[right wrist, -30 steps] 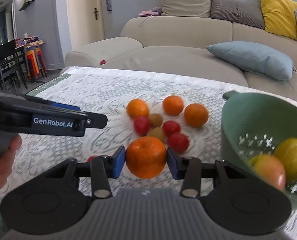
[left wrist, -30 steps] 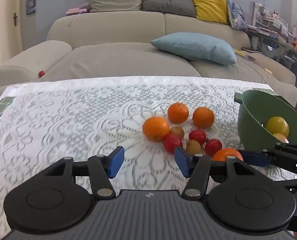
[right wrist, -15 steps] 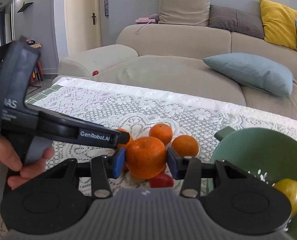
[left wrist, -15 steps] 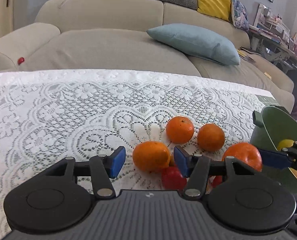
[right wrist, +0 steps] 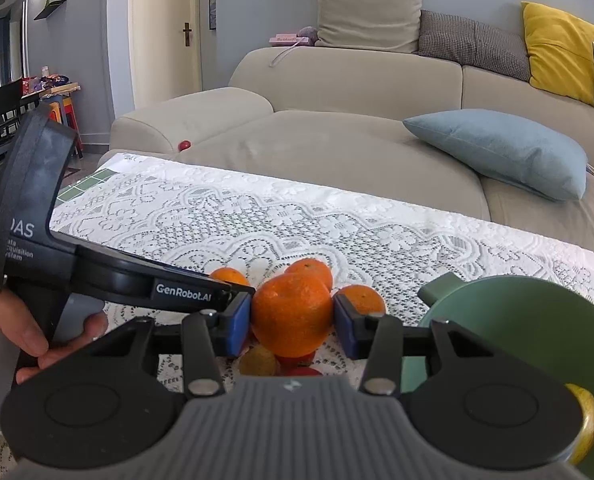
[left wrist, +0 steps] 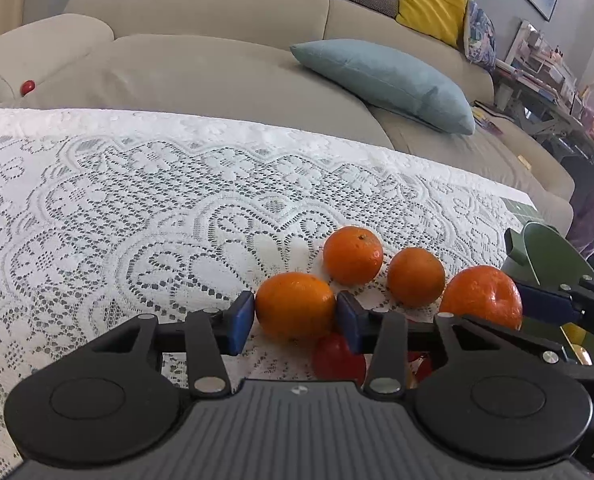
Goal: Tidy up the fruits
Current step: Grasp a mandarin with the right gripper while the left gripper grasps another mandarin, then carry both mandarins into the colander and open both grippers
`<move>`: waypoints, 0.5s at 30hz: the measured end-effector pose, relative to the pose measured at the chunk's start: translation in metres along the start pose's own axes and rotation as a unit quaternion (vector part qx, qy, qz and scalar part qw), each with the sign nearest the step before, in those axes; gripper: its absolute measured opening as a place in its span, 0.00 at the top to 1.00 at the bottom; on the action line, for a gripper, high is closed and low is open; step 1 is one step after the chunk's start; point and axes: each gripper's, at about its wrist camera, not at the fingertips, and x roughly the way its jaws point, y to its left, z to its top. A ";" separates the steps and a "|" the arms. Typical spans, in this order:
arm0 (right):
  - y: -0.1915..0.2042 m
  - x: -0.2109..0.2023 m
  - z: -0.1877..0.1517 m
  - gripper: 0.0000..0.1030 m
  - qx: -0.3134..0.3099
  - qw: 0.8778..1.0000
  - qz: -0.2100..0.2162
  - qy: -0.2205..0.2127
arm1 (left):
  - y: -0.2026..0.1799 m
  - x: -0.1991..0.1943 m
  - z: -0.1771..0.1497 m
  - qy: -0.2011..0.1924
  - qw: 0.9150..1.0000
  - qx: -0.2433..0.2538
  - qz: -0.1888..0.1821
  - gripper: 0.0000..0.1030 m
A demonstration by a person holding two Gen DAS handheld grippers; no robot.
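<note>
The left gripper (left wrist: pixel 295 316) has just been closing; its pads press both sides of an orange (left wrist: pixel 295 305) lying on the lace cloth (left wrist: pixel 117 208), long axis left to right. The right gripper (right wrist: pixel 292 322) grasps another orange (right wrist: pixel 292 312), lifted, just left of the green bowl (right wrist: pixel 509 320). Four oranges show: two gripped, two (left wrist: pixel 352 254) (left wrist: pixel 416 276) loose on the far side. At least two red fruits (left wrist: pixel 337 356) lie near.

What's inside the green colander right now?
Inside the green colander, one yellow-green fruit shows at its lower edge. The right hand-held gripper covers the rest.
</note>
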 end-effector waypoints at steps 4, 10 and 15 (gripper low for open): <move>0.000 -0.002 0.000 0.59 -0.001 1.000 0.005 -0.003 | 0.002 -0.008 0.000 -0.013 1.000 -0.004 0.012 0.51; 0.001 -0.014 0.003 0.59 -0.007 1.000 0.016 -0.013 | -0.004 -0.036 0.002 -0.039 0.999 -0.004 0.021 0.51; -0.001 -0.028 0.006 0.59 -0.010 1.000 0.023 -0.012 | -0.018 -0.064 0.006 -0.052 0.998 0.010 0.022 0.51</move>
